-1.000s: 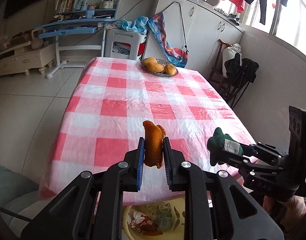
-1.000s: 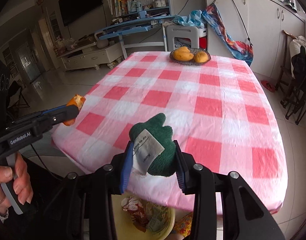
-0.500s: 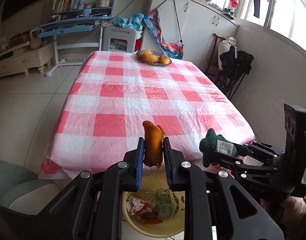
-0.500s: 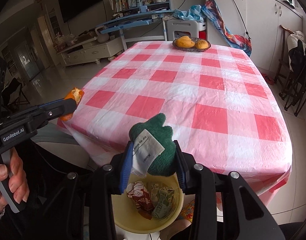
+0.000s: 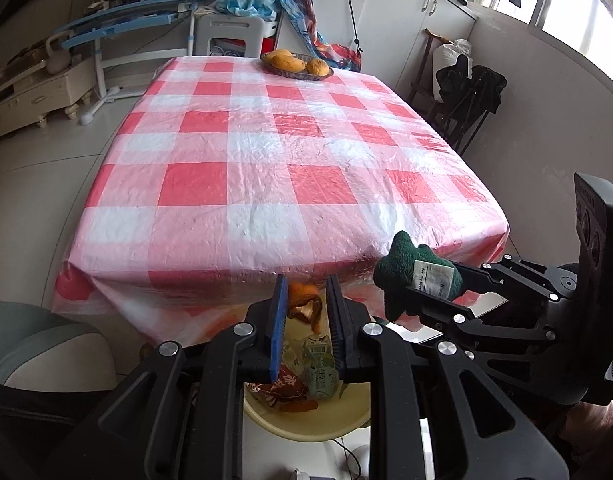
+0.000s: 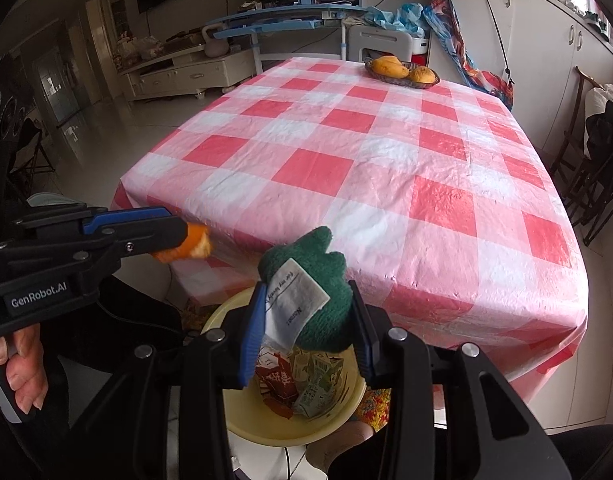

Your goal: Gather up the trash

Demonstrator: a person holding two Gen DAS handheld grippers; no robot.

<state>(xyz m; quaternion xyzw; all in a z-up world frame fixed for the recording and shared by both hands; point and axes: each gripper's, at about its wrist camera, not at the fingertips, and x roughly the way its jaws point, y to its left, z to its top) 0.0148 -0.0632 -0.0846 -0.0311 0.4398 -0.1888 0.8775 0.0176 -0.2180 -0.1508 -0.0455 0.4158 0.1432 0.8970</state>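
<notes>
My left gripper (image 5: pixel 305 300) has opened and the orange peel (image 5: pixel 304 306) is dropping between its jaws toward the yellow bin (image 5: pixel 306 426) below. In the right wrist view the peel (image 6: pixel 190 246) is still at the left gripper's tip (image 6: pixel 178 232). My right gripper (image 6: pixel 306 312) is shut on a green knitted cloth with a white label (image 6: pixel 310 300) and holds it over the yellow bin (image 6: pixel 258 420). The cloth also shows in the left wrist view (image 5: pixel 414 276). The bin holds crumpled cartons and wrappers.
The table with the red and white checked cloth (image 5: pixel 266 160) lies ahead, its near edge just beyond both grippers. A basket of mangoes (image 5: pixel 296 65) stands at its far end. A grey chair (image 5: pixel 34 344) is at the left, a folding rack (image 5: pixel 466 96) at the right.
Both grippers have pulled back off the table and down over the bin. The left gripper's jaws have opened and the orange peel is slipping down out of them.
</notes>
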